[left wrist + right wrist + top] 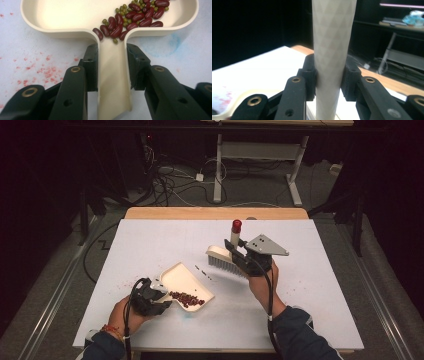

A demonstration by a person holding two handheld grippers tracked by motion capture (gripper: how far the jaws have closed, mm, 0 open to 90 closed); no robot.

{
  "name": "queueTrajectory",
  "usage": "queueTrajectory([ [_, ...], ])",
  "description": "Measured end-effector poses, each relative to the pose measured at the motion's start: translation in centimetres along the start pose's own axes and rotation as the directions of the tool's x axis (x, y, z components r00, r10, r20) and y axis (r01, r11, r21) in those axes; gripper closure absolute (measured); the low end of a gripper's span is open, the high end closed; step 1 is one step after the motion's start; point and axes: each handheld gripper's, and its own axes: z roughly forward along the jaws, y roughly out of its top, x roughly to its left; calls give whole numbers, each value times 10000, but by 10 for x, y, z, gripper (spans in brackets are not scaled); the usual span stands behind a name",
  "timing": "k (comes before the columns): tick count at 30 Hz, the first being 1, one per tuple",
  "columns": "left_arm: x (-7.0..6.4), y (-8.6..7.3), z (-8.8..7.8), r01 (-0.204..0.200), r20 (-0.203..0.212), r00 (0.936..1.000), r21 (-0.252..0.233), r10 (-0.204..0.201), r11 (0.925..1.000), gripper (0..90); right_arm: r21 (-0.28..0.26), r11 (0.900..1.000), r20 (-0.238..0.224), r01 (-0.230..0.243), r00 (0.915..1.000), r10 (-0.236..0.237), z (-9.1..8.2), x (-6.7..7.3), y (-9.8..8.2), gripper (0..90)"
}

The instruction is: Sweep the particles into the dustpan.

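Lower left of the high view: the left hand rests low on the table, its left gripper pinching the handle of the cream dustpan, which holds red beans. Centre right: the right hand is raised, wrist bent, its right gripper clamping the brush by its handle, bristles downward.

White tabletop with wooden far edge, red speckle stains and a blue smudge; cables on floor behind, second table's legs.
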Motion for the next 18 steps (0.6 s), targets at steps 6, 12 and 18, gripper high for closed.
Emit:
queueTrajectory([
  [6,2,-2,3,-29,14,10000,16,29,10000,635,190,9995,267,-236,9994,231,5,-16,-10,701],
  [12,1,-2,5,-119,-80,9999,131,120,9998,634,15,9999,328,-143,9994,143,-4,-22,-6,701],
  [18,2,-2,5,-120,-78,9999,157,122,9998,634,-154,9999,317,-66,9995,70,-19,-32,0,701],
])
